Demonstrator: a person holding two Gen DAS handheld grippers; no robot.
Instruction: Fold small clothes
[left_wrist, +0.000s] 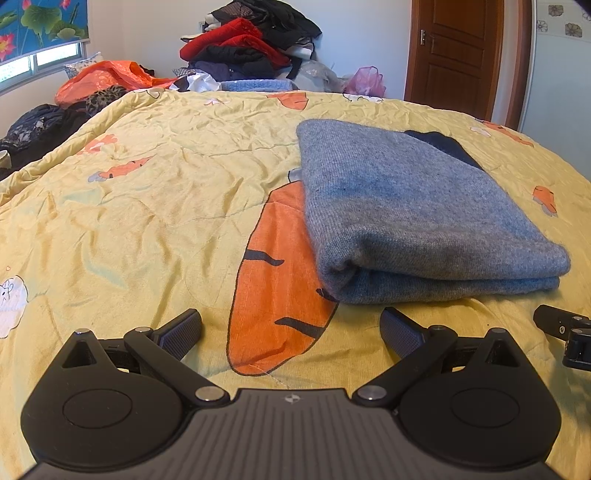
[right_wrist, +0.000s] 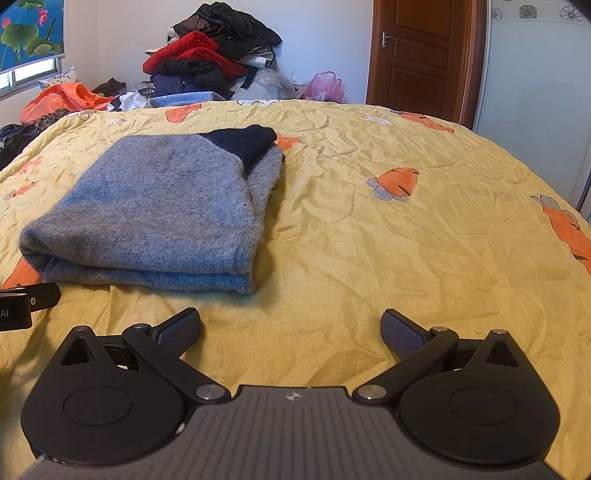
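Left wrist view shows the grey knit sweater (left_wrist: 417, 218) folded in a neat stack on the carrot-print quilt (left_wrist: 147, 192), at two o'clock from the left gripper (left_wrist: 291, 328). Folding looks finished; I judge the next move is fetching another garment from the clothes pile (right_wrist: 214, 59) at twelve o'clock. Both claws, including the right gripper (right_wrist: 291, 328), sit low, level, spread wide, holding nothing.

Grey sweater (right_wrist: 147, 206) hides most of its navy part (right_wrist: 240, 142); inner folds unseen.
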